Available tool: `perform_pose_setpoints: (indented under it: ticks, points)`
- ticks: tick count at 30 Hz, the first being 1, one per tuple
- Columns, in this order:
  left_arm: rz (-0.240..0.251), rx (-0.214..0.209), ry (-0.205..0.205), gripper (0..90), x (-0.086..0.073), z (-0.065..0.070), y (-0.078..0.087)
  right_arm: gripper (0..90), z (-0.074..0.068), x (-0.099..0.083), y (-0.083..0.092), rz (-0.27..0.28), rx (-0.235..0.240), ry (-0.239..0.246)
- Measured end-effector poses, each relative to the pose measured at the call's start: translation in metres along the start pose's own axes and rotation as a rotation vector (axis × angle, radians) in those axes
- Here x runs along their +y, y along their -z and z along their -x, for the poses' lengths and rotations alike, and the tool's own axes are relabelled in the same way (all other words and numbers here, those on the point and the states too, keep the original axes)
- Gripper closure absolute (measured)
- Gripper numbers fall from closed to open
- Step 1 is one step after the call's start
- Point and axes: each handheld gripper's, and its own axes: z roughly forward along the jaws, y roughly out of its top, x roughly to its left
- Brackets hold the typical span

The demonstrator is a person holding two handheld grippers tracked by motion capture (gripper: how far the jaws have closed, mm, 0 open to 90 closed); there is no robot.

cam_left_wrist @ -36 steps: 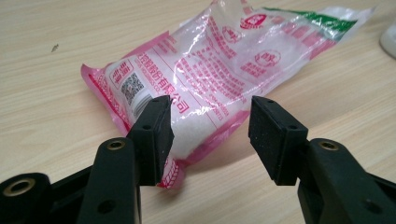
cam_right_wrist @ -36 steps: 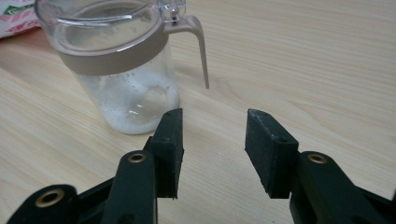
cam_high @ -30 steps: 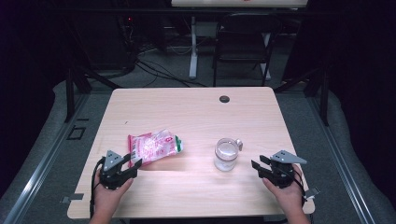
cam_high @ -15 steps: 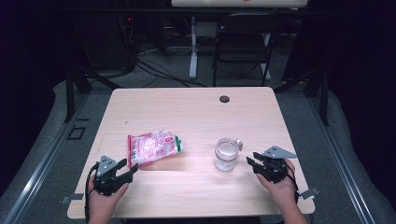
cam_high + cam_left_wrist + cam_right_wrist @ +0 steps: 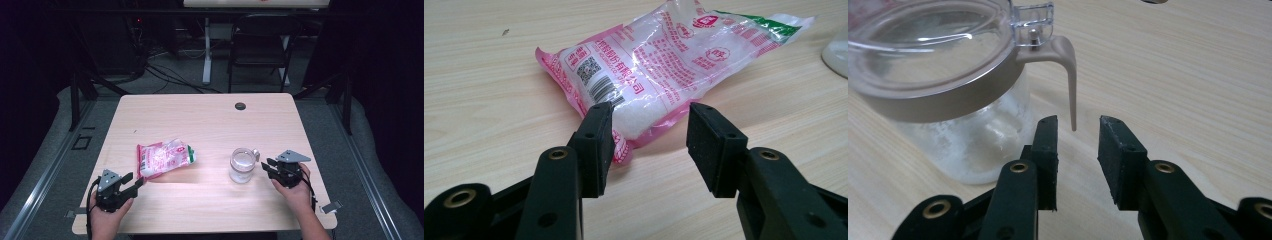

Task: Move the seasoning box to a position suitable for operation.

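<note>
A pink and clear plastic pouch (image 5: 659, 75) of white grains, printed with a barcode and a green strip at its far end, is lying left of the bench's (image 5: 210, 120) middle, toward the near edge. A clear glass jar (image 5: 948, 100) with a tan collar, clear hinged lid and tan latch lever (image 5: 1068, 75) is standing right of middle, white powder apparently sitting at its bottom. The left claw (image 5: 649, 135) is sitting at the near left corner, its jaws half open and just closing, framing the pouch's near corner without pressing it. The right claw (image 5: 1075, 137) is resting just beside the jar, jaws just narrowing either side of the lever tip, gripping nothing
</note>
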Motion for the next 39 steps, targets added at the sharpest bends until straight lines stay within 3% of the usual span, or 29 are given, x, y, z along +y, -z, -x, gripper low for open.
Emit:
perform_pose_setpoints:
  ticks: [3, 9, 19, 26, 39]
  points:
    - [-0.004, 0.0, 0.003, 54.2, -0.001, 0.001, 0.0, 70.3, 0.004, 0.0, -0.009, -0.009, 0.026, -0.032]
    - [-0.007, 0.009, -0.003, 55.1, -0.002, 0.002, 0.002, 70.5, 0.006, 0.002, -0.024, -0.022, 0.044, -0.047]
    - [-0.009, 0.015, 0.011, 56.6, -0.005, -0.001, 0.004, 77.2, 0.002, 0.008, -0.047, -0.072, 0.025, 0.002]
    - [-0.008, 0.015, 0.005, 57.3, -0.004, -0.001, 0.003, 84.0, 0.002, 0.009, -0.045, -0.065, 0.024, -0.003]
    - [-0.013, 0.011, 0.001, 57.2, -0.004, 0.0, 0.002, 85.6, -0.004, 0.009, -0.043, -0.078, -0.016, 0.011]
